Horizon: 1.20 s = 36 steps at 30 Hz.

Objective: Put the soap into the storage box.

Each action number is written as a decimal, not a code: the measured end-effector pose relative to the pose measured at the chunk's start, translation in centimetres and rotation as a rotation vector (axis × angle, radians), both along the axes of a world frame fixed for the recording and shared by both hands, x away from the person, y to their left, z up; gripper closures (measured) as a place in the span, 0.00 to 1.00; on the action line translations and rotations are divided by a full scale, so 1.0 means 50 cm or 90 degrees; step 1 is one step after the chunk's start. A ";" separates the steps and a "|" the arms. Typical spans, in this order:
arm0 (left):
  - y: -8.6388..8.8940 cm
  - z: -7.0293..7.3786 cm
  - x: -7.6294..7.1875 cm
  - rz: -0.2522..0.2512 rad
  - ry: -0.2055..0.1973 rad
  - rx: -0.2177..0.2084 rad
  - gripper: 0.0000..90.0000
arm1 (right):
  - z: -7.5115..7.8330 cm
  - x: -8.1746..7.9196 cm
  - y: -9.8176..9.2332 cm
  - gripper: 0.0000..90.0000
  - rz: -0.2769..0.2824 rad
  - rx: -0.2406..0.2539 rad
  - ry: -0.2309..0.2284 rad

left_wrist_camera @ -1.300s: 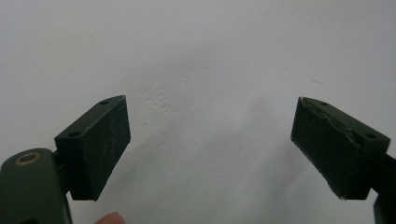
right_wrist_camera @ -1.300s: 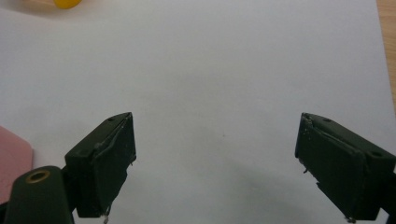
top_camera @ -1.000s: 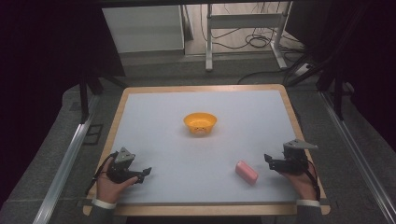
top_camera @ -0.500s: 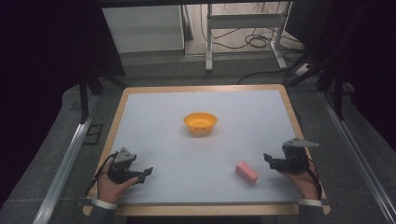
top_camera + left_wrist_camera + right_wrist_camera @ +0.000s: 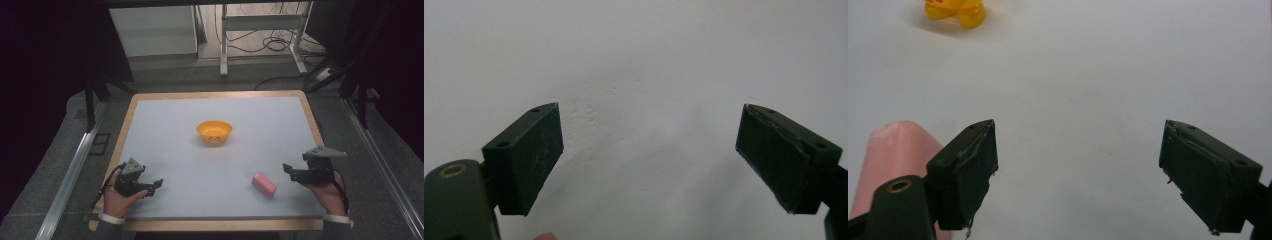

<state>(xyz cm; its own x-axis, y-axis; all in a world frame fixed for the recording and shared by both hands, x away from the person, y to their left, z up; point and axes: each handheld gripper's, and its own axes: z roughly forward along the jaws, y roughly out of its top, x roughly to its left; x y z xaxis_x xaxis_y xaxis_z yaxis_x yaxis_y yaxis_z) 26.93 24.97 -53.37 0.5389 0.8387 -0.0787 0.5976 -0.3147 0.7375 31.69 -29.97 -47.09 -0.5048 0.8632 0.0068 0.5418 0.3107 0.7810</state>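
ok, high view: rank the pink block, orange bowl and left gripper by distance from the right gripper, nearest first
1. Pink rounded block: lying on the white table beside the right gripper, toward the table's middle.
2. Orange plastic bowl: mid-table, farther from the person.
3. Left gripper: across the table at the near left edge, open over bare table.

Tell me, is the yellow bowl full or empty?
Empty, it seems. In the high view the bowl stands upright with nothing but a small marking showing inside, and the pink block lies on the table.
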 end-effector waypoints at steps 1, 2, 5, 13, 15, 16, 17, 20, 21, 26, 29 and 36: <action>0.000 0.001 0.000 0.000 0.000 -0.002 0.14 | 0.003 -0.001 0.002 0.17 0.003 0.000 0.000; 0.001 0.001 -0.001 0.000 -0.001 -0.003 0.14 | 0.006 -0.003 0.004 0.17 0.007 -0.002 0.001; 0.002 0.003 -0.002 0.000 -0.002 -0.008 0.13 | 0.013 -0.008 0.011 0.17 0.017 -0.005 0.002; 0.003 0.005 -0.002 0.000 -0.003 -0.012 0.13 | 0.021 -0.013 0.032 0.17 0.046 -0.017 0.018; 0.006 0.006 -0.003 0.000 -0.004 -0.012 0.13 | 0.025 -0.015 0.038 0.17 0.055 -0.020 0.019; 0.007 0.007 -0.003 0.000 -0.004 -0.013 0.13 | 0.026 -0.017 0.042 0.18 0.060 -0.022 0.018; 0.007 0.007 -0.003 0.000 -0.005 -0.014 0.13 | 0.028 -0.018 0.047 0.18 0.066 -0.024 0.018; 0.007 0.008 -0.003 0.000 -0.005 -0.015 0.14 | 0.034 -0.024 0.065 0.19 0.086 -0.029 0.020; 0.007 0.008 -0.003 0.000 -0.004 -0.016 0.14 | 0.036 -0.026 0.071 0.19 0.093 -0.032 0.020; 0.008 0.009 -0.004 -0.002 -0.004 -0.019 0.14 | 0.041 -0.033 0.093 0.20 0.119 -0.045 0.022; 0.009 0.010 -0.005 0.000 -0.005 -0.021 0.14 | 0.041 -0.036 0.104 0.20 0.130 -0.050 0.029; 0.009 0.009 -0.004 -0.001 -0.005 -0.019 0.14 | 0.031 -0.037 0.130 0.23 0.166 -0.070 0.061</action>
